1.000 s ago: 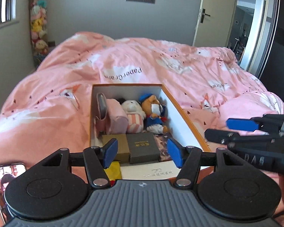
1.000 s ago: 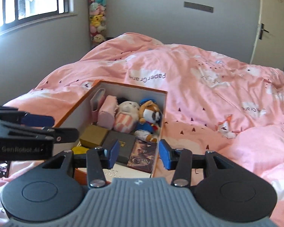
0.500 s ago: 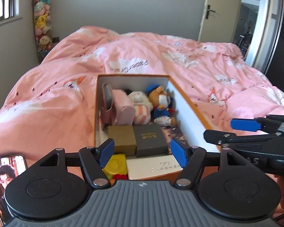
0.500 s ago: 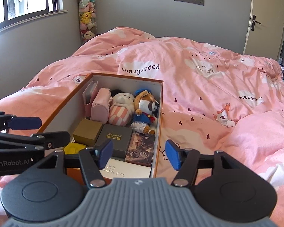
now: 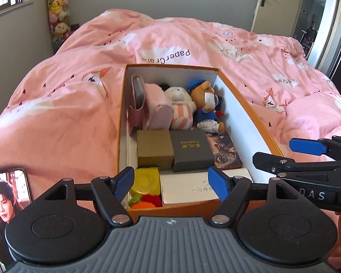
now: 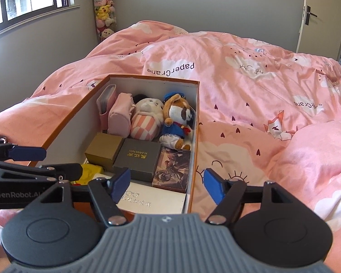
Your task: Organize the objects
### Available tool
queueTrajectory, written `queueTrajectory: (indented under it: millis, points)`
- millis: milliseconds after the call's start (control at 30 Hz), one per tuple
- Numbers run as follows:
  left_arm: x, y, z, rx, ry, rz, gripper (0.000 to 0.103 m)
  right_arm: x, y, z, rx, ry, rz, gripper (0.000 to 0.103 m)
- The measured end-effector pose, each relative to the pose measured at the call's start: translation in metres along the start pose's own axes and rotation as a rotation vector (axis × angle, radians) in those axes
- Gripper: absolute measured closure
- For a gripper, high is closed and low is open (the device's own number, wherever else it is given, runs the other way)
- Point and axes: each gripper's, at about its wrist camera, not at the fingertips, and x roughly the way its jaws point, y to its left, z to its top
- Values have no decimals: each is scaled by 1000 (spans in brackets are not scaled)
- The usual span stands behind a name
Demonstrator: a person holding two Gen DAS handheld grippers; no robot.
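Jaws of left gripper [image 5: 171,183] & right gripper [image 6: 167,183] were spread wide, holding nothing, hovering over near end of orange box [image 5: 250,110] on pink bed [image 6: 250,86]. Box held plush dog [image 6: 176,120], dark box [image 5: 191,149], gold box [image 5: 154,147]. Only left view showed phone [image 5: 9,191] beside box.

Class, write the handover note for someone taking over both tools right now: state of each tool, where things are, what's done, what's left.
Left tool: open, holding nothing, at the near end of the orange box.
Right tool: open, holding nothing, over the box's near right corner.
Box sits on the pink duvet; packed with plush toys, pink pouch, gold box, grey box.
Phone lies outside, on the left.
Left: possibly the phone; no lid visible.
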Motion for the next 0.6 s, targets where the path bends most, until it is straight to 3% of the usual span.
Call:
queueTrajectory:
  millis: [600]
  points:
    - [-1,-4,-1,7,20,33,16,3,-2,-1,2,22,7,27]
